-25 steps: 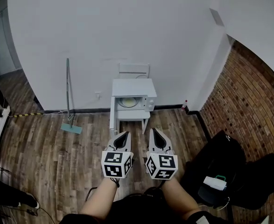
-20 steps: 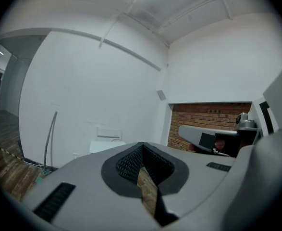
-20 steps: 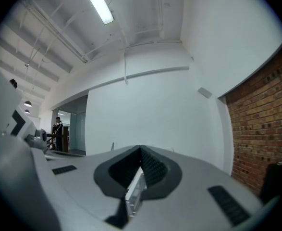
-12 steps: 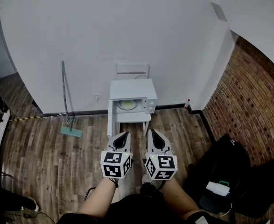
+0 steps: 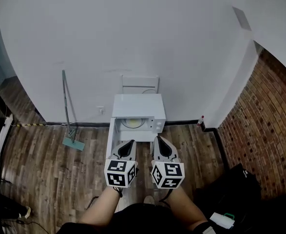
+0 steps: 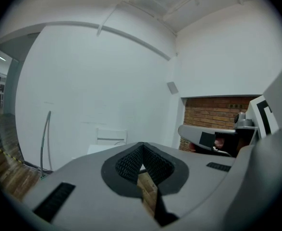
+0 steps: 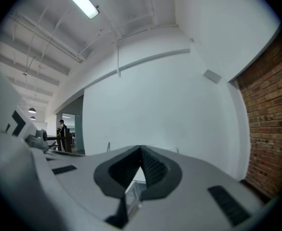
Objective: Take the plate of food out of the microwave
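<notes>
A white microwave (image 5: 138,112) stands against the white wall with its door (image 5: 110,139) swung open to the left. Inside it lies a pale plate (image 5: 131,123); the food on it is too small to make out. My left gripper (image 5: 129,144) and right gripper (image 5: 158,140) are held side by side just short of the microwave's front, both shut and empty. In the left gripper view the left gripper (image 6: 141,146) has its pads together, with the microwave's top (image 6: 93,148) behind it. The right gripper (image 7: 141,149) also shows its jaws closed at the tip.
A mop (image 5: 66,106) leans on the wall at the left. A white chair (image 5: 139,83) stands behind the microwave. A brick wall (image 5: 262,130) runs along the right, with a small bottle (image 5: 200,119) at its corner and a black bag (image 5: 240,189) on the wooden floor.
The person has walked forward: the microwave is larger and now lies right in front of the gripper tips. Both grippers stayed shut, side by side.
</notes>
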The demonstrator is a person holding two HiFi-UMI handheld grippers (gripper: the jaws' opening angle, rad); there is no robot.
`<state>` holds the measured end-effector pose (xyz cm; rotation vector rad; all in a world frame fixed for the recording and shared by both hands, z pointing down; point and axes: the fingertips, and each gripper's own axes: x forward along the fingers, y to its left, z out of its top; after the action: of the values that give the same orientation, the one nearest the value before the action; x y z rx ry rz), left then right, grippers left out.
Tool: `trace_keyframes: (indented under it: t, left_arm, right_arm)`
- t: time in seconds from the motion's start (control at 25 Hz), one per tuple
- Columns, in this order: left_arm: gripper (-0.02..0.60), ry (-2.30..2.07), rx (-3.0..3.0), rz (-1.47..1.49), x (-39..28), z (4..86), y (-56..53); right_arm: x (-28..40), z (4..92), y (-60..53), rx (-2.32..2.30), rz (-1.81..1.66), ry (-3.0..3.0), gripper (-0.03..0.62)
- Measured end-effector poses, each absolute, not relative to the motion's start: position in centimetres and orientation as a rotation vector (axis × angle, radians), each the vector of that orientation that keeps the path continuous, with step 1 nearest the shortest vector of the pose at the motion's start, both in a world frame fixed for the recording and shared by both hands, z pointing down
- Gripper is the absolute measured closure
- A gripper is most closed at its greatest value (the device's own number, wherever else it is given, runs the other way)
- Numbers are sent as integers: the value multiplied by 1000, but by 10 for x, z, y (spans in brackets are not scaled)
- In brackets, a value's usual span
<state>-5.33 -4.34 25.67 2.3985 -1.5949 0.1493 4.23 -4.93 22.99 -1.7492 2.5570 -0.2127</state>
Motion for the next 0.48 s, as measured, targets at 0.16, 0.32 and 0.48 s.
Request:
trace_keyframes:
  t: [0.16,0.32,0.48]
  left_arm:
    - [586,-1618,2359,151,-41,263,-81]
    - [584,-1635,2326,151,-28,269,-114]
    - [584,-1671,2293,159,-18,277,-135]
  right_arm:
    - [56,239,-89,-1724,-235,2590,582]
    - [64,249,-122,-1680,-254,2639,582]
    - [71,260,-147,-1630,-287,2688,582]
